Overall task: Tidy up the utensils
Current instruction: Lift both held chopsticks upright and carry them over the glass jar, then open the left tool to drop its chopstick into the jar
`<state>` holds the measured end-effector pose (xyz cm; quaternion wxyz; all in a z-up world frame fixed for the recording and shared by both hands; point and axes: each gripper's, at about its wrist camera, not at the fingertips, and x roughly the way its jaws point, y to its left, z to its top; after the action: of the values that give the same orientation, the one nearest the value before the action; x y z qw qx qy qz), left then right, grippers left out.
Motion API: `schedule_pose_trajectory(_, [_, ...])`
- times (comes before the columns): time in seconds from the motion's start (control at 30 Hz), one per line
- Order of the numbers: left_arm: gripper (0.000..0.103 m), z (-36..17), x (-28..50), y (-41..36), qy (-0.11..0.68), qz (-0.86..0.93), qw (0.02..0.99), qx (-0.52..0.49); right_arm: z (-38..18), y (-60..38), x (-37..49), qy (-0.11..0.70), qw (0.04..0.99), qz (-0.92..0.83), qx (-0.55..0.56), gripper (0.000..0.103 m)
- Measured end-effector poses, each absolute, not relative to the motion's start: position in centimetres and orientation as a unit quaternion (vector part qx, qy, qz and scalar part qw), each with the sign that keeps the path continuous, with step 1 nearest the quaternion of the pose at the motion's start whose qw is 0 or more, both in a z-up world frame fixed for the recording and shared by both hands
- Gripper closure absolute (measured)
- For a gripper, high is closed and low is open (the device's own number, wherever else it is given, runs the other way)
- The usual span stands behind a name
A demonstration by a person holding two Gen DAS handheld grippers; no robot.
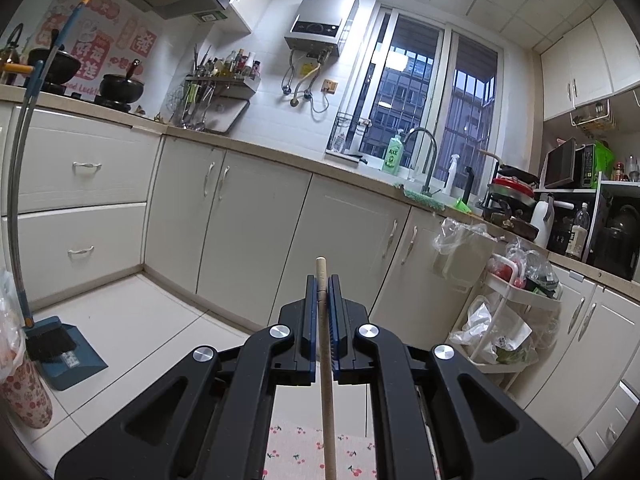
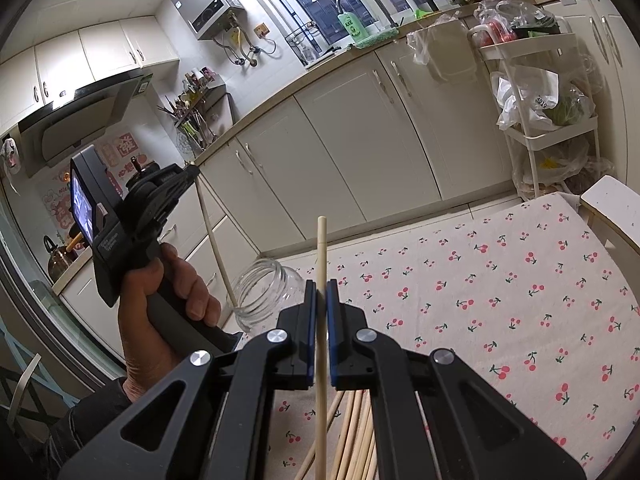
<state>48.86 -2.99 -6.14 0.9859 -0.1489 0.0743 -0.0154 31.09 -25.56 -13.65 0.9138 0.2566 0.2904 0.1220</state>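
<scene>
Left tongs clamped on one chopstick, running bottom centre up past the blue pads, tip just above them. Right tongs clamped on a second chopstick, same upright line mid-frame. In the right wrist view, the left-held stick slants down toward the mouth of a clear glass jar at lower left; whether it's inside, can't tell. A loose bundle of chopsticks lies bottom centre on the counter's cherry-print cloth. A hand grips the left tool's handle.
</scene>
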Motion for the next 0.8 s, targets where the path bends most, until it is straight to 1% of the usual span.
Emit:
schedule_pose_trajectory(0.4, [0.098,-5.9,49.4,-3.6,0.068,-0.017,0.987,-0.142,-15.0,-25.1,31.1,0.306,0.906,0.127,0.263,0.097])
schedule_pose_trajectory(0.8, [0.098,-9.6,48.1,-4.7,0.113,-0.038,0.988,-0.1,-15.0,-25.3,31.3,0.303,0.907,0.124,0.266,0.097])
